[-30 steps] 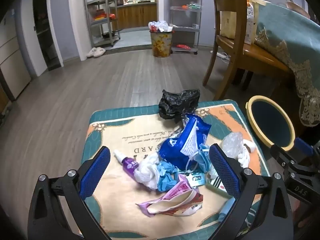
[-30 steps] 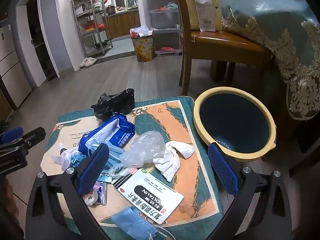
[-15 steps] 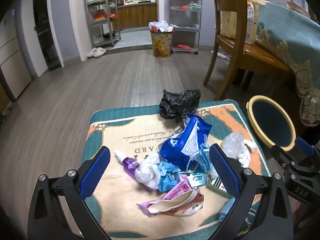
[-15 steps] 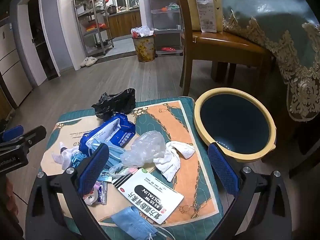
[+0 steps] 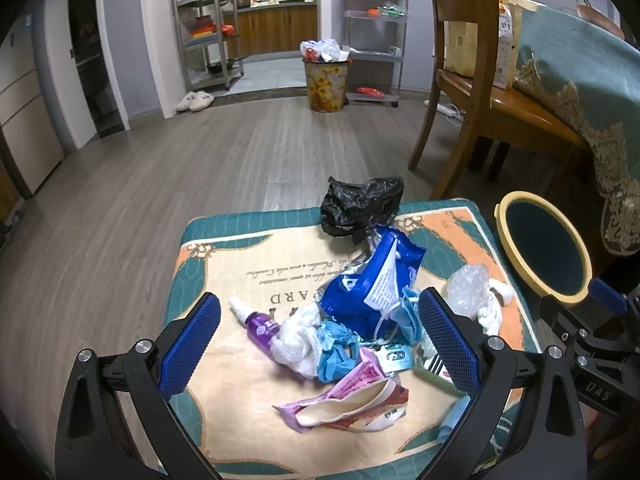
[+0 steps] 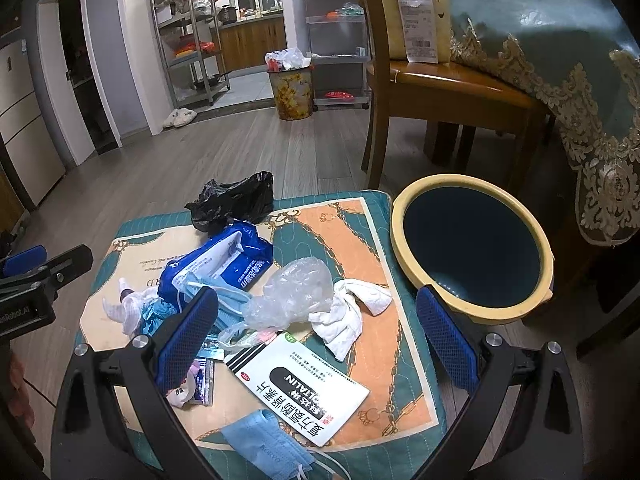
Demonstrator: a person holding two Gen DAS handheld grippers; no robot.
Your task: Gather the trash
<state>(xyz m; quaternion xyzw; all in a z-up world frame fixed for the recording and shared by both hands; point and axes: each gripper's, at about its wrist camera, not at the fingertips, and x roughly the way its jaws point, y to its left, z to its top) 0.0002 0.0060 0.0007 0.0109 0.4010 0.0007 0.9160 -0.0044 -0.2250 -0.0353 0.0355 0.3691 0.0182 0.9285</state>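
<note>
Trash on patterned cushion (image 6: 328, 216): blue wipes pack (image 6: 218, 258), black bag (image 6: 234, 200), medicine box (image 6: 298, 386). Left gripper (image 5: 320, 348) and right gripper (image 6: 316, 334) both spread wide, empty; bin (image 6: 472, 246) beside.

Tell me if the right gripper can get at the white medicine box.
Probably yes: the right gripper is open above the white medicine box, whose top is uncovered; only a clear plastic bag touches its far corner.
</note>
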